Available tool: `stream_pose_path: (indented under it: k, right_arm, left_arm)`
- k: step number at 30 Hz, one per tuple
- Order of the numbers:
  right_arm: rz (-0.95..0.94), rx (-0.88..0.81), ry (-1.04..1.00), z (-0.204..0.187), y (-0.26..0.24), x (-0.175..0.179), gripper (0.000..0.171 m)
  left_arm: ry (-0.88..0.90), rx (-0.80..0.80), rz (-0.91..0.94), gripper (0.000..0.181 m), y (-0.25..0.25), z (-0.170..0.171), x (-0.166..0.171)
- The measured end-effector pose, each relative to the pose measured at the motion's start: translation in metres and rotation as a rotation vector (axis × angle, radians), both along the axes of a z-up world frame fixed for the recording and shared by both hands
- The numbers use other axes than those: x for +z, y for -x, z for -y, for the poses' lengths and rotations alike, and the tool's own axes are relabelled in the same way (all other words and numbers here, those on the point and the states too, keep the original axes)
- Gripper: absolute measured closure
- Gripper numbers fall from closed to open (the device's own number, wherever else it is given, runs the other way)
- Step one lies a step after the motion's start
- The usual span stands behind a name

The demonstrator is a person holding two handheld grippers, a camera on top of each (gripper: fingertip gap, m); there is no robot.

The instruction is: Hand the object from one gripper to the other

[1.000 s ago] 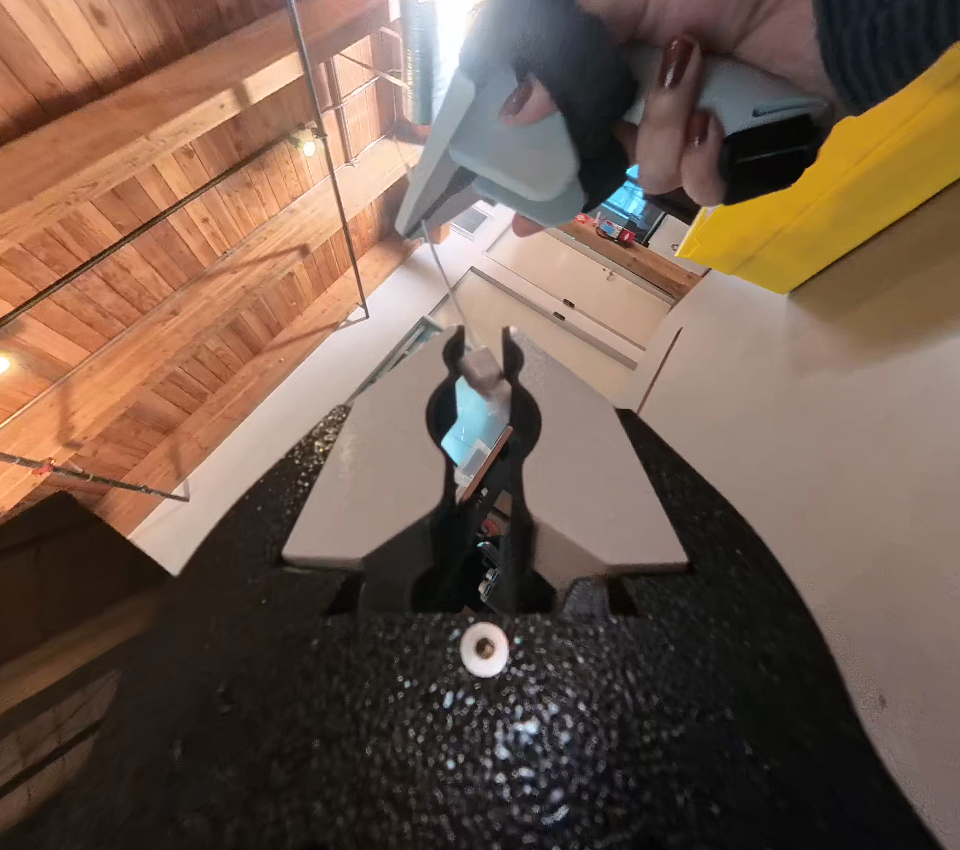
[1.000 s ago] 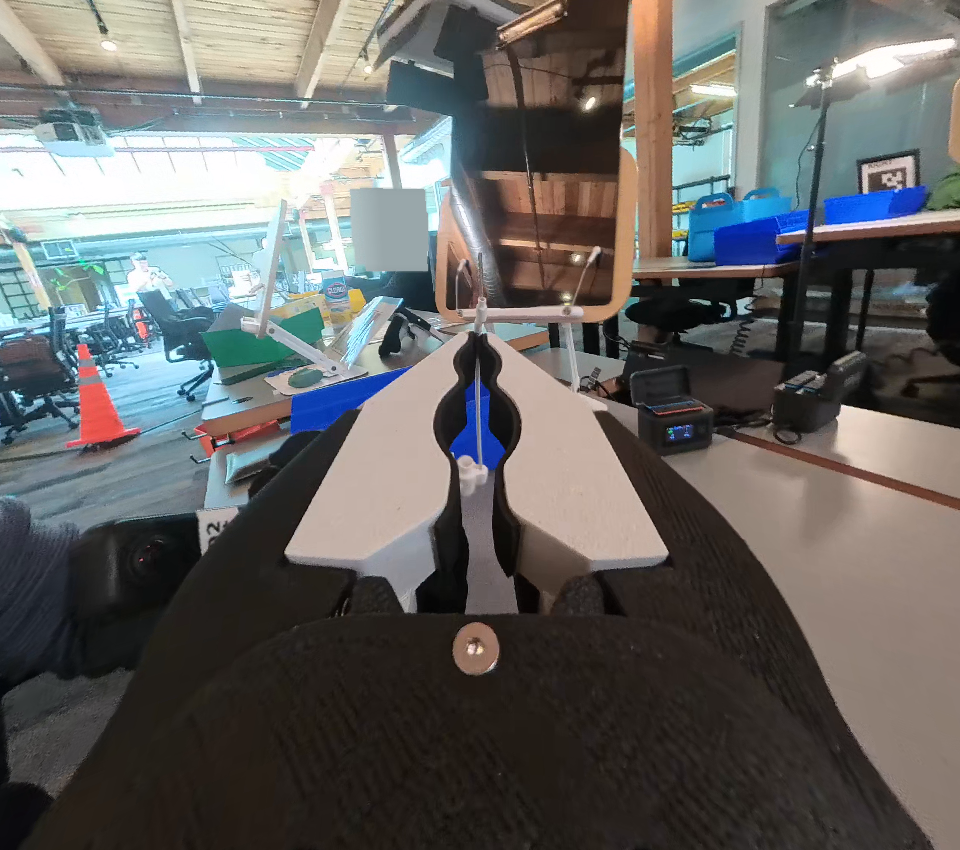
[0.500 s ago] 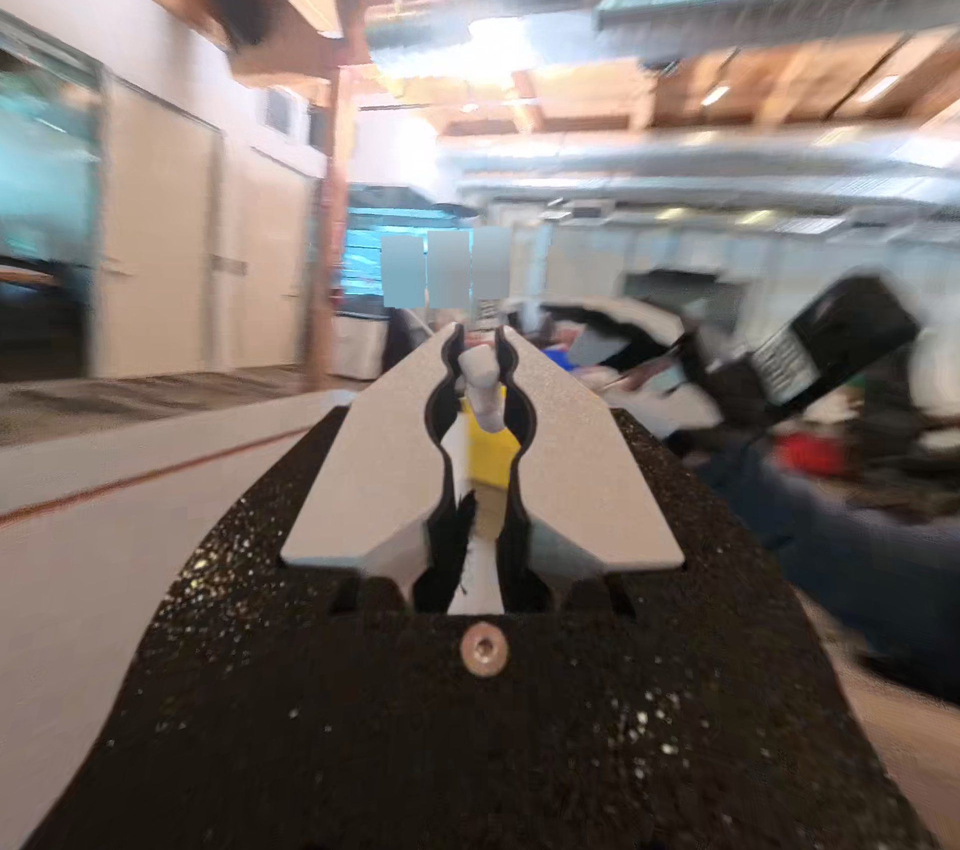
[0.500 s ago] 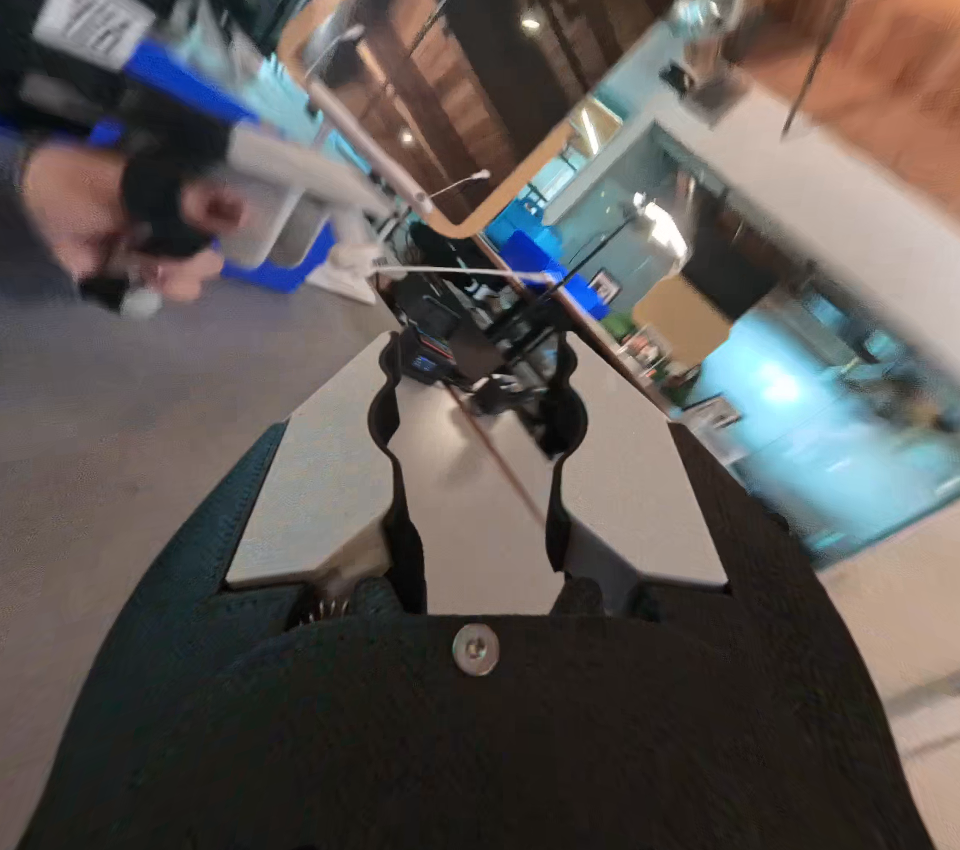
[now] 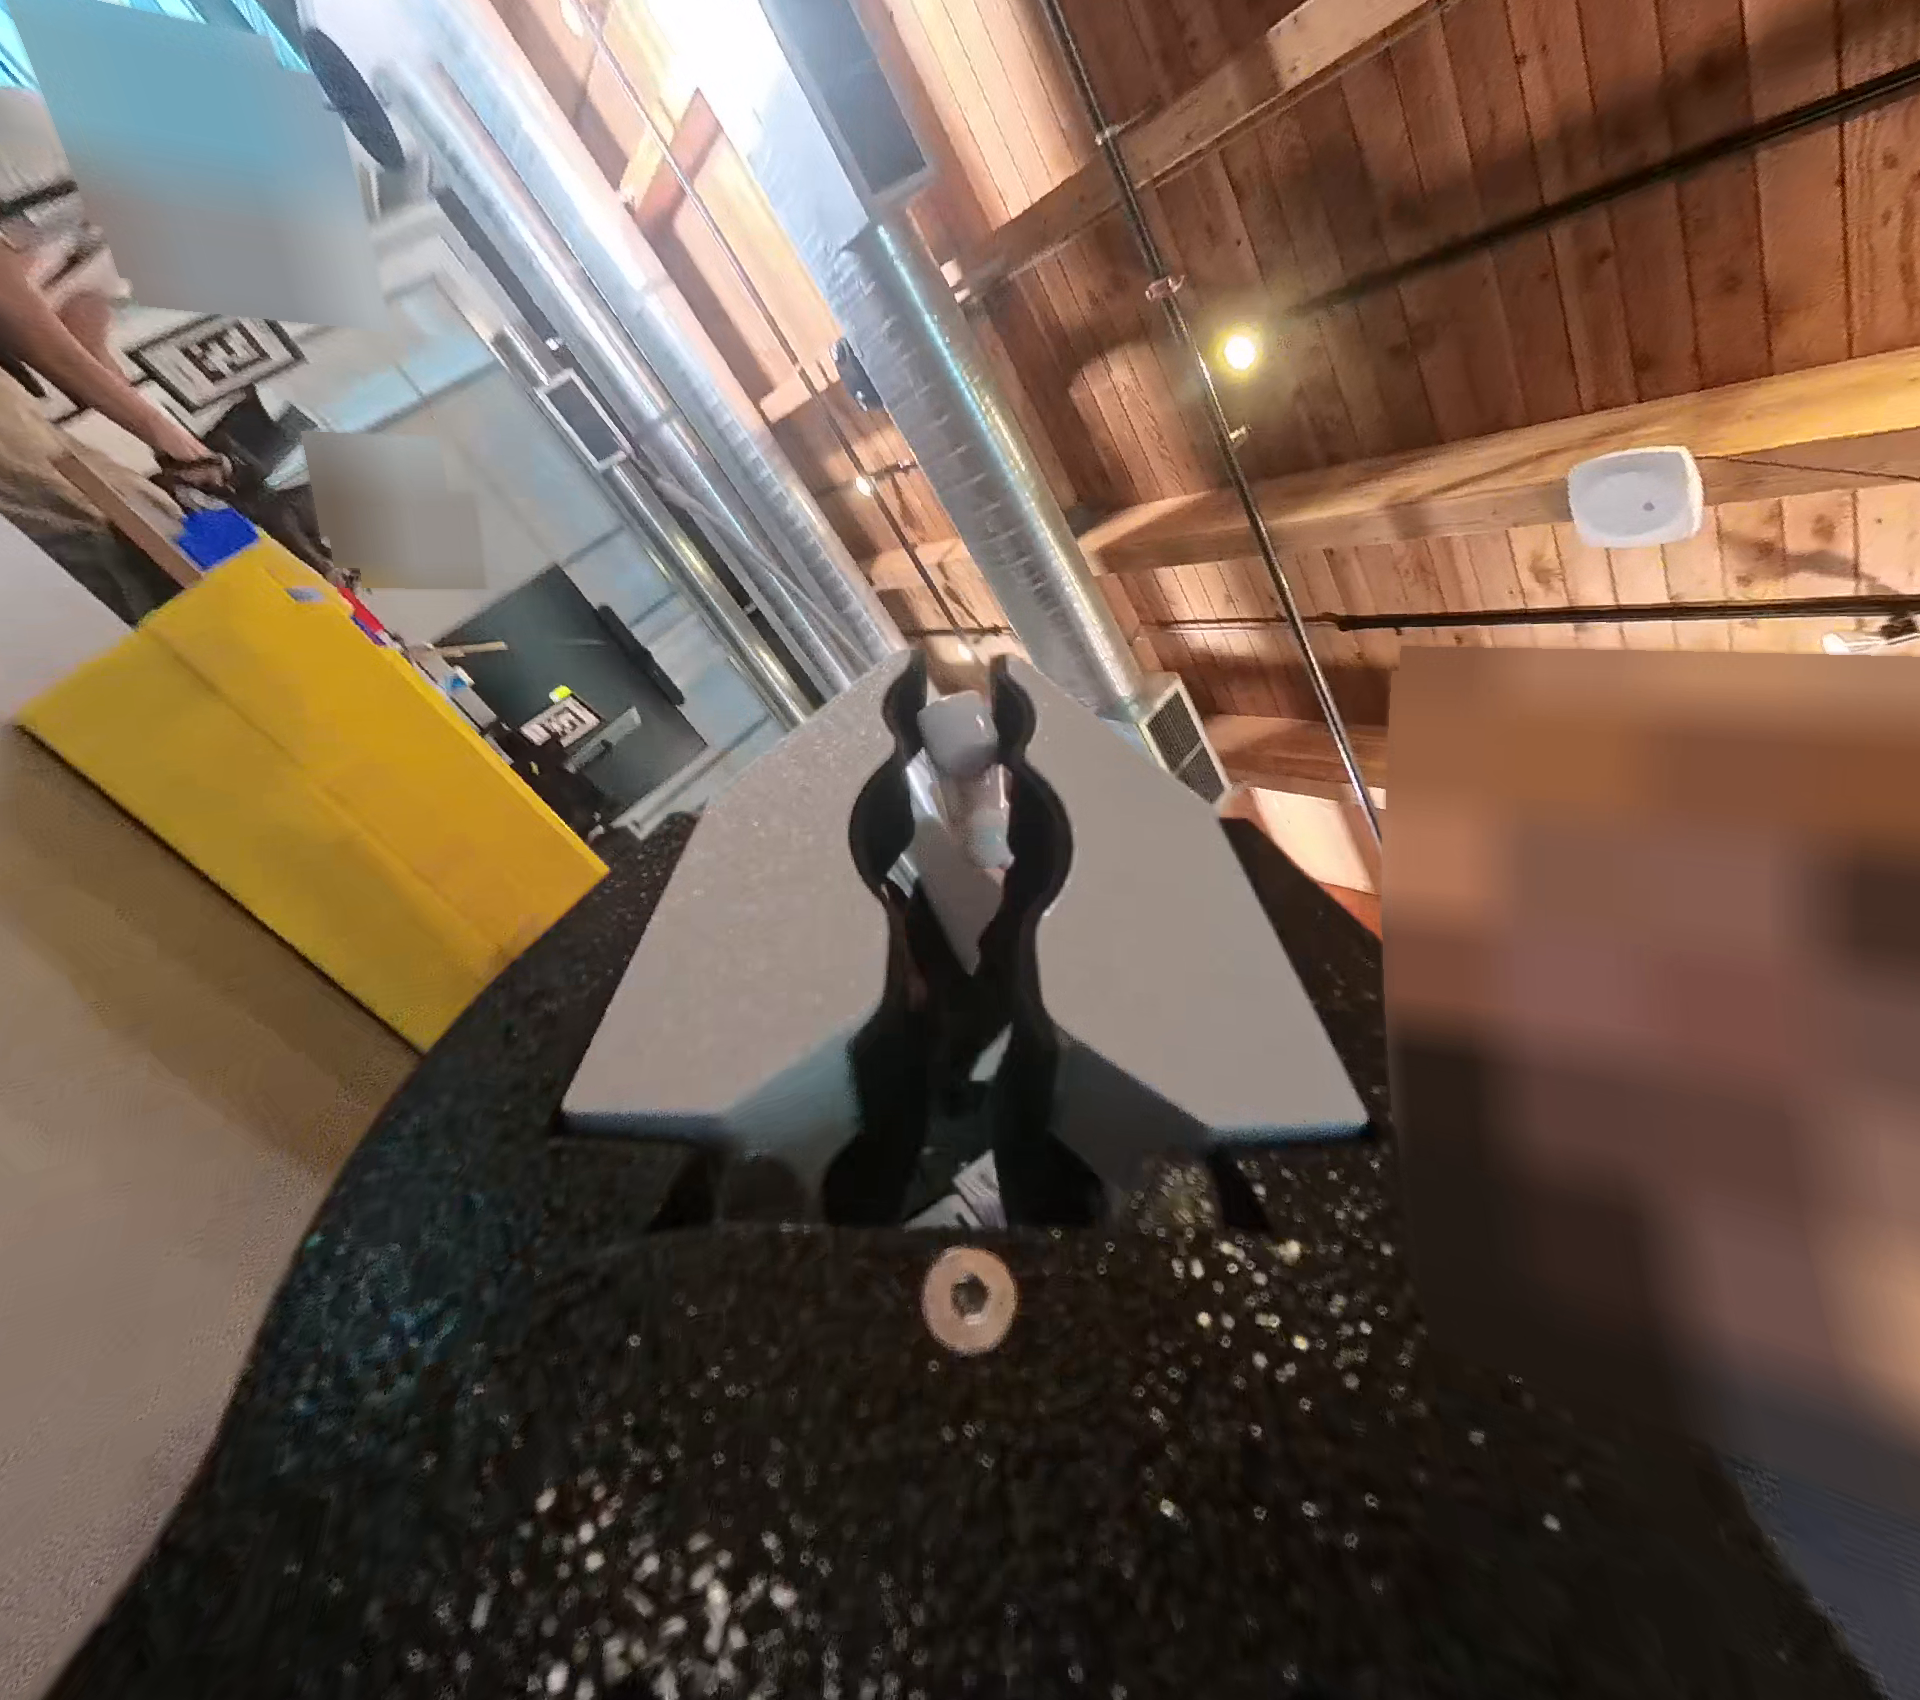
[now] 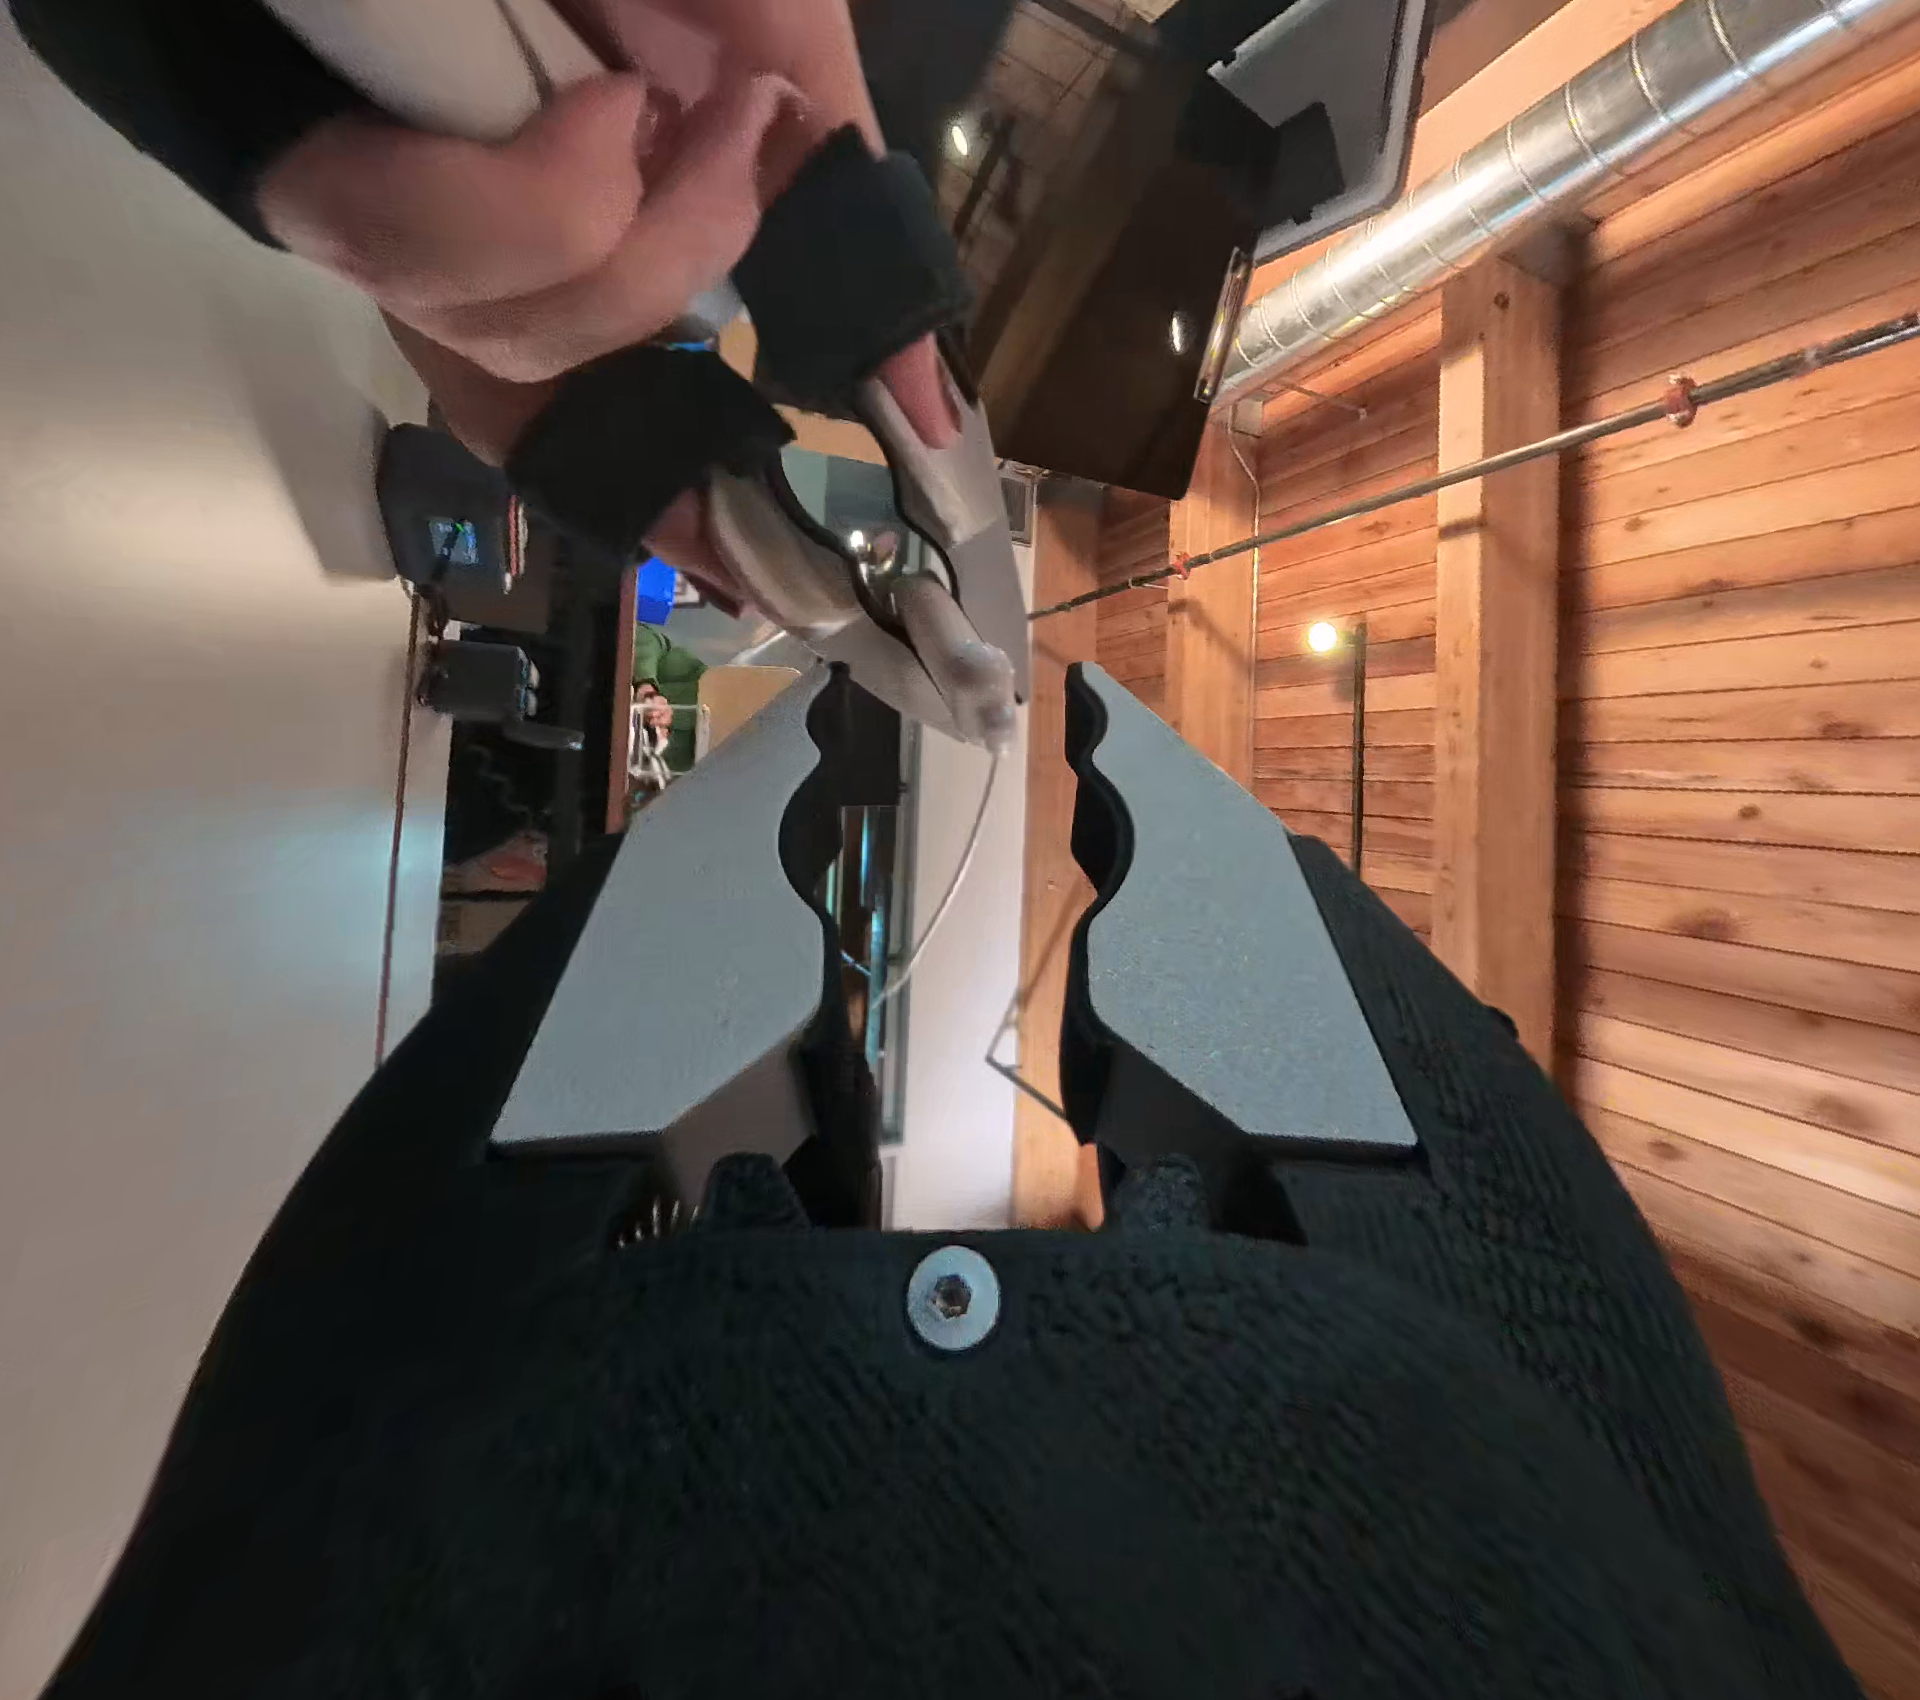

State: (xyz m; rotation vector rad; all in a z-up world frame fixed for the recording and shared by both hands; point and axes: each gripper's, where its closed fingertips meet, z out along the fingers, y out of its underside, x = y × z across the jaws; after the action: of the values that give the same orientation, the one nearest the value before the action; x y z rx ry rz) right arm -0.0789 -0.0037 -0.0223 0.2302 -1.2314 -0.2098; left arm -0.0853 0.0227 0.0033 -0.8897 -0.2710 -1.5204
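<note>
White plastic object (image 5: pixel 964 775) pinched lengthwise along the left gripper (image 5: pixel 958 694), wire trailing toward the spread, empty right gripper (image 6: pixel 951 694).

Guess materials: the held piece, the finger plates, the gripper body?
Held piece: looks like pale plastic, smooth, faintly glossy; a thin wire, seemingly metal, trails from it. Finger plates: matte grey with fine grain, painted metal or printed plastic, can't tell. Gripper body: black, rough layered texture, likely 3D-printed plastic.
</note>
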Motion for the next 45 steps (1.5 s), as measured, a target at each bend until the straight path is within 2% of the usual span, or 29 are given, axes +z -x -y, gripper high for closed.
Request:
stream_pose_path:
  k: [4,6,9,12,13,16,19,21,23,27,32,38,45]
  right_arm:
    - [-0.006,-0.052,-0.041,-0.009,0.003,-0.003,0.137]
    - [-0.014,-0.04,-0.046,-0.008,0.002,-0.004,0.152]
    - [0.036,-0.021,0.032,-0.01,0.002,-0.007,0.16]
    - [0.062,-0.018,0.141,-0.019,0.001,-0.002,0.16]
    - [0.067,-0.021,0.2,-0.026,0.0,0.003,0.16]
    - [0.07,-0.013,0.49,-0.053,-0.007,0.028,0.16]
    - [0.066,0.048,0.884,-0.083,-0.025,0.061,0.161]
    - [0.048,0.087,1.094,-0.103,-0.043,0.083,0.161]
    - [-0.001,0.122,1.23,-0.124,-0.067,0.104,0.16]
    - [-0.125,0.169,1.416,-0.164,-0.121,0.138,0.161]
    - [-0.216,0.13,1.648,-0.219,-0.173,0.137,0.16]
    - [-0.039,-0.124,1.913,-0.253,-0.191,0.077,0.16]
    - [0.119,-0.535,1.967,-0.279,-0.193,0.003,0.16]
  left_arm:
    - [0.052,-0.077,-0.048,0.172,-0.014,-0.006,-0.01]
    - [0.068,-0.097,-0.041,0.173,-0.015,-0.007,-0.013]
    - [0.045,-0.065,-0.055,0.172,-0.012,-0.006,-0.013]
    - [0.014,0.064,-0.091,0.116,0.0,-0.004,-0.005]
    - [0.024,0.123,-0.112,0.097,0.006,-0.005,-0.005]
    - [0.091,0.39,-0.294,0.085,0.028,-0.008,-0.013]
    - [0.162,0.746,-0.703,0.085,0.046,-0.009,-0.024]
    - [0.186,1.048,-1.019,0.092,0.063,-0.005,-0.03]
    - [0.188,1.276,-1.157,0.104,0.075,0.003,-0.032]
    - [0.204,1.249,-1.259,0.107,0.067,-0.008,-0.042]
    - [0.224,1.228,-1.297,0.109,0.066,-0.014,-0.048]
    - [0.247,1.221,-1.29,0.111,0.069,-0.015,-0.051]
    - [0.245,1.232,-1.317,0.112,0.068,-0.015,-0.051]
